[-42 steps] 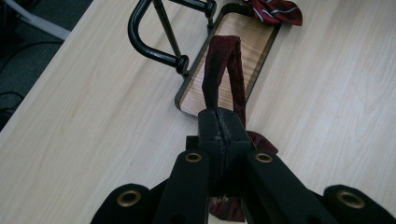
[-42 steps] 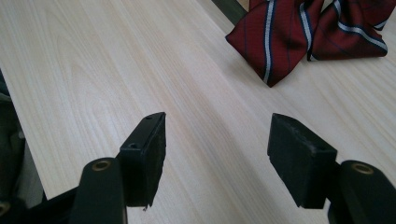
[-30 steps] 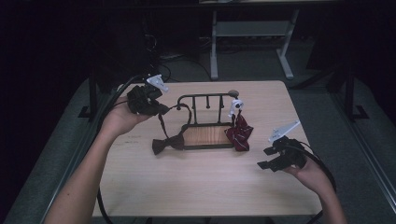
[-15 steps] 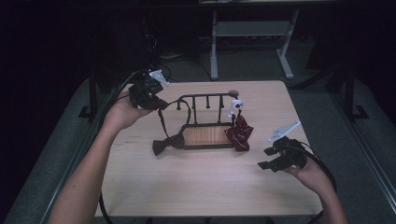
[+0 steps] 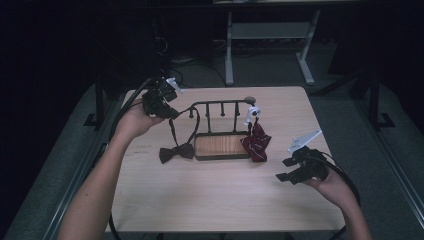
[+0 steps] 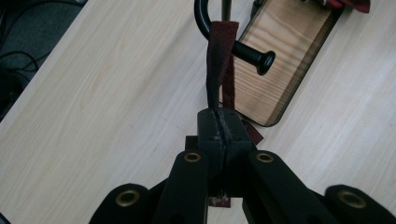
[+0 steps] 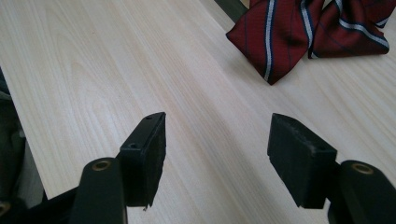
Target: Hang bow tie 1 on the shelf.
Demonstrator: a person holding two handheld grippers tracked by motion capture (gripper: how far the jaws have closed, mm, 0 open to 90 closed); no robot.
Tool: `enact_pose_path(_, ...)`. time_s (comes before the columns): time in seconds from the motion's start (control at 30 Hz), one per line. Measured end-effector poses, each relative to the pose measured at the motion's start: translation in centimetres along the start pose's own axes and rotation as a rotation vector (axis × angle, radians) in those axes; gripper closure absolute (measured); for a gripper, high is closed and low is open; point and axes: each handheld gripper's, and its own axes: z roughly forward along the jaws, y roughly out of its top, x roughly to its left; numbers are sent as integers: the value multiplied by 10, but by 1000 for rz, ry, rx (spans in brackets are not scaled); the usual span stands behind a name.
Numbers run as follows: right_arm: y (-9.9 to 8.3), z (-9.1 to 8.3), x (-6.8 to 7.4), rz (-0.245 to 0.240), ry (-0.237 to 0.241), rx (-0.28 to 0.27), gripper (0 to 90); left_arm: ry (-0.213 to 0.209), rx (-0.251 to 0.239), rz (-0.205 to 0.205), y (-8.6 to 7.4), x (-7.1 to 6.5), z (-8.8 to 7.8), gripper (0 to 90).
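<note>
left hand-held gripper (image 5: 161,101) lifted farther back, pinching dark fabric strap (image 6: 218,60), wooden-based rack (image 5: 222,146)

A rack (image 5: 220,107) is standing at the middle of the table (image 5: 210,200), its tray base (image 5: 222,146) lying toward the person. A bow tie (image 5: 176,152) is resting on the table just left of the base, its strap (image 5: 172,125) running up over the rack's left end to the left gripper (image 5: 167,111), which is hovering beyond the rack's left side with jaws closed on the strap (image 6: 219,65). A second tie (image 5: 256,141) is hanging at the rack's right end, touching the base's right edge. The right gripper (image 5: 287,170) is sitting near the table's right front, apart from that tie, jaws spread over bare tabletop (image 7: 93,70).
</note>
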Motion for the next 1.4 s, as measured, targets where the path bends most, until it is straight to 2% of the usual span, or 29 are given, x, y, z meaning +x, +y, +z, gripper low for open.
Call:
enact_pose_path(0.23,0,1,0,1,1,1,370,32,34,-11,1,2,7,844)
enact_pose_path(0.47,-1,0,-1,1,0,-2,370,43,31,-11,-3,3,8,798)
enact_pose_path(0.53,-2,-1,-1,7,-2,-2,369,38,21,-29,-6,3,8,781)
enact_pose_path(0.6,-3,-1,-1,11,-3,-4,369,37,30,-31,-8,3,8,763)
enact_pose_path(0.67,-3,-1,0,9,-4,-3,369,38,30,-26,-10,3,6,751)
enact_pose_path(0.77,-4,-1,-1,11,-7,-2,369,24,4,-31,-14,2,2,738)
enact_pose_path(1.4,-8,-6,-6,32,-15,-7,365,1,-22,-23,-39,-12,-4,712)
